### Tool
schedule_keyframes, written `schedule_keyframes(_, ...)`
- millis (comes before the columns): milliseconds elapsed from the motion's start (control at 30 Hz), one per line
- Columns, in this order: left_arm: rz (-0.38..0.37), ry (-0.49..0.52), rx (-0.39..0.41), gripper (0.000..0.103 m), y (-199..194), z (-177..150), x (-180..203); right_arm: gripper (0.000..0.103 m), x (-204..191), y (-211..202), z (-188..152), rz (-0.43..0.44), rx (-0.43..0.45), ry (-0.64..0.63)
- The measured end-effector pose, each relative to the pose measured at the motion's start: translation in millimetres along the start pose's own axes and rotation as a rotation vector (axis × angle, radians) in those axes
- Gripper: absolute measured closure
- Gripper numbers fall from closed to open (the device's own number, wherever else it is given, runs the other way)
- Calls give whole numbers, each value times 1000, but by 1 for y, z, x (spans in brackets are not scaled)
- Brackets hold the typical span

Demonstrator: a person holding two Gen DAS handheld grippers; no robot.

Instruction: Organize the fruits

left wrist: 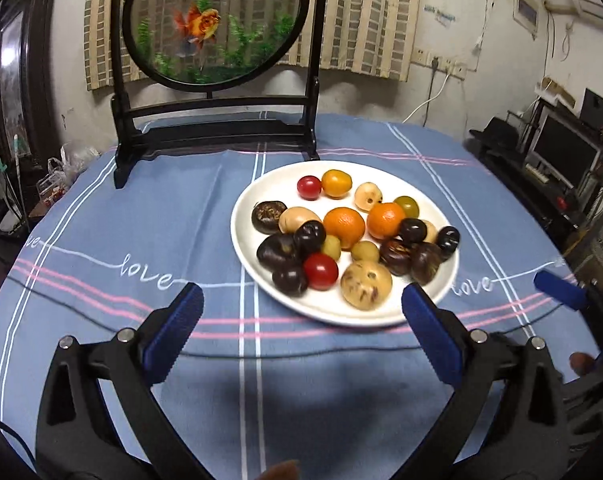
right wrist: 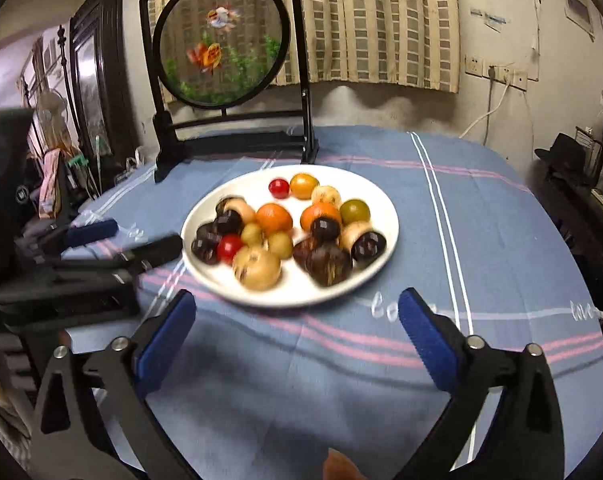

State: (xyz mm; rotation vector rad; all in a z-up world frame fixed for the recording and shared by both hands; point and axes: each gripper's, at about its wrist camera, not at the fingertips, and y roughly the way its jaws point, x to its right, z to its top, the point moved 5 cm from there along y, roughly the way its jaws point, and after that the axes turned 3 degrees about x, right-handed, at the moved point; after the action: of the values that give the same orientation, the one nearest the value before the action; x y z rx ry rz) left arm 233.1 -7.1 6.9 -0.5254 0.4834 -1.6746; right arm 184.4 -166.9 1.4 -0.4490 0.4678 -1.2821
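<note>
A white plate (left wrist: 333, 312) on the blue tablecloth holds several mixed fruits: two oranges (left wrist: 344, 227), red cherry tomatoes (left wrist: 320, 271), yellow and green tomatoes, dark water chestnuts (left wrist: 289, 280) and pale peeled ones (left wrist: 365, 285). My left gripper (left wrist: 301, 312) is open and empty, just in front of the plate's near rim. The plate also shows in the right wrist view (right wrist: 269, 300). My right gripper (right wrist: 297, 320) is open and empty, in front of the plate. The left gripper (right wrist: 129, 244) shows at the left there; a right finger (left wrist: 559, 290) shows at the right edge of the left view.
A black-framed round goldfish screen (left wrist: 217, 20) stands at the table's back, behind the plate. The blue cloth (left wrist: 161, 220) with pink and white stripes covers the round table. A curtained wall is behind, and shelves with a monitor (left wrist: 561, 156) stand at the right.
</note>
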Motion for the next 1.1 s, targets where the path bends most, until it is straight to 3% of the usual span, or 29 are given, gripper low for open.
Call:
schedule_keyframes(133,73,17,33,2,-20,-11,-2,1,5,-14,-15,-5,2,40)
schedule_keyframes(367,111,61,-27,2,-16,-33,8,1,5,-19,-28,-21,-13,62)
schedule_keyframes(567,157,116,-12,2,-19,-41,21,1,4,-18,-29,-32,-29,43)
schedule_keyframes(1100,175,124,-31,2,-15,-42,19,1,6,-16,-32,-5,-65,57)
